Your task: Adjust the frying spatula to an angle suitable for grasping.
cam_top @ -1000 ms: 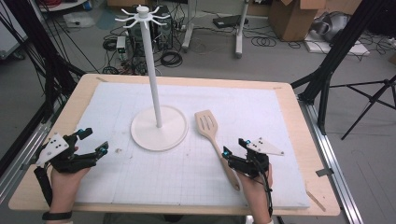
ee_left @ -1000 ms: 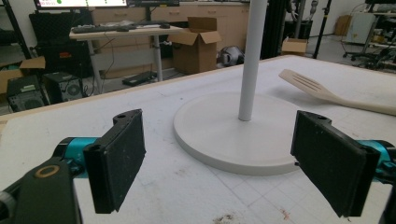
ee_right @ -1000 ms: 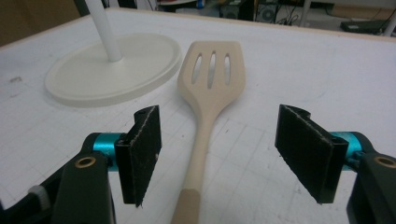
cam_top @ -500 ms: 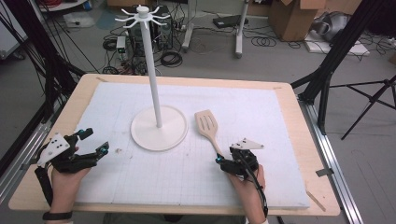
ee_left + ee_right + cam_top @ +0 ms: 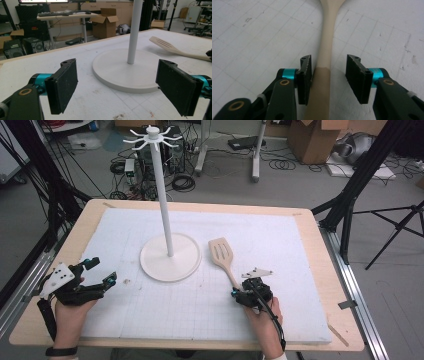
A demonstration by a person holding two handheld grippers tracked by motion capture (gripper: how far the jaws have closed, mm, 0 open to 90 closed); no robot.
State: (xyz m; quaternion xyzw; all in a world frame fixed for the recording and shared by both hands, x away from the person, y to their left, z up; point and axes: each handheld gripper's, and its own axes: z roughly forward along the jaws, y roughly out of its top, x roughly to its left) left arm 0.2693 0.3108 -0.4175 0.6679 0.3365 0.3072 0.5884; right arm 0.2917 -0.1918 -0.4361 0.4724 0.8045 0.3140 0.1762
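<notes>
A pale wooden slotted spatula [image 5: 222, 256] lies flat on the white grid mat, its handle [image 5: 323, 52] pointing toward the person. My right gripper [image 5: 242, 293] is down over the handle end, jaws open on either side of it; the left pad [image 5: 306, 75] sits close against the wood and the right pad [image 5: 356, 76] stands apart. A white utensil stand [image 5: 165, 215] with hook arms on top rises from a round base [image 5: 117, 70] at mid table. My left gripper [image 5: 99, 273] rests open at the mat's left edge, with nothing between its pads.
The white grid mat [image 5: 300, 270] covers a wooden table top [image 5: 325, 250]. Cables, boxes and black tripod legs stand on the floor beyond the far edge. A few small brown crumbs [image 5: 126, 281] lie near the left gripper.
My right gripper has moved left and forward, from beside the spatula's handle end to straddling it. The left gripper and the spatula have stayed in place.
</notes>
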